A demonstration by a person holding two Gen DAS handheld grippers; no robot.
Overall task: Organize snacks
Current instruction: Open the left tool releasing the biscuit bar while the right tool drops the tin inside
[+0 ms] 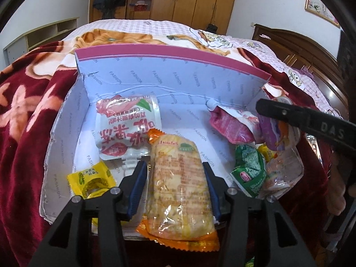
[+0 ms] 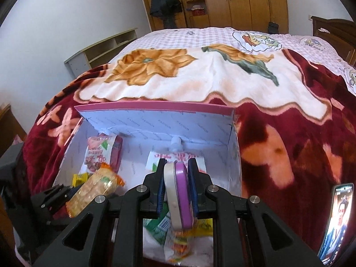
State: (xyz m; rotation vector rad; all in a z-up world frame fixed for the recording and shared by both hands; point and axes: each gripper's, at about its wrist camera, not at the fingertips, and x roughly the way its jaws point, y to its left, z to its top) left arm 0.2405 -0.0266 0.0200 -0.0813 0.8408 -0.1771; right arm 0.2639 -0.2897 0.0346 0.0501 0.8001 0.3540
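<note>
Left gripper [image 1: 174,173] clamped on orange cracker pack [image 1: 178,187] lower centre, right gripper [image 2: 176,173] pinching purple snack cup [image 2: 180,191], box [image 1: 178,75] printed "FASHION", "DAS" on arm at right edge.

Both views are evenly and quite brightly lit by soft room light, and the shadows are weak. Strong fisheye distortion bends the wooden wardrobe doors [image 1: 195,0] and darkens the round corners. In the left wrist view, glare lies on the clear orange-edged cracker packet [image 1: 180,184], but the print stays sharp. In the right wrist view, the transparent snack bag with colourful print [image 2: 180,248] at the bottom is blurred, and the bright phone screen [image 2: 337,222] looks stretched at the edge.
</note>
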